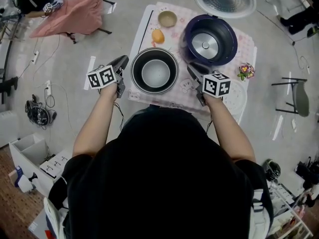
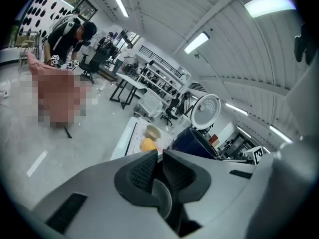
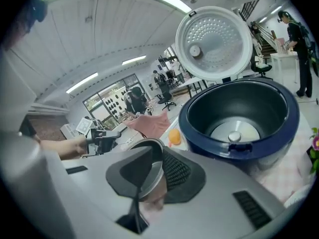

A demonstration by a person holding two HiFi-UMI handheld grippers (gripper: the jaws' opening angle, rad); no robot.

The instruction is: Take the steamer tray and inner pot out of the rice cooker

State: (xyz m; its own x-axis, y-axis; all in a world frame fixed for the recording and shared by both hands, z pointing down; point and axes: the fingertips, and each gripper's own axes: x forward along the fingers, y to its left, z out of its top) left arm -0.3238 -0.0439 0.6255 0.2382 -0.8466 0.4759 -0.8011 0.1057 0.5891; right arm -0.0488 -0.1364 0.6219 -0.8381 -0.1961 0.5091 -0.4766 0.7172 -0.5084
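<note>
**Inner pot out of the cooker, gripped by its rim on both sides**

The left claw point(image 1: 124, 63) and right claw point(image 1: 192, 69) are each nearly closed, pinching opposite edges of the thin rim of the inner pot point(image 1: 154, 72). The pot hangs between them in front of the empty rice cooker point(image 1: 188, 41), seemingly clear of the cloth. To do this step well, hold both hands level so the pot neither tips nor slips from the pads. Then set it on a free patch of the worktop point(image 1: 143, 26), away from the orange fruit point(image 1: 158, 36) and small bowl point(image 1: 167, 18). A pale round thing point(image 1: 238, 101) by the right forearm may be the steamer tray; I cannot tell. A pink patterned cloth point(image 1: 180, 15) covers the worktop. Around it lie grey floor point(image 1: 119, 31), chairs and cables.
</note>
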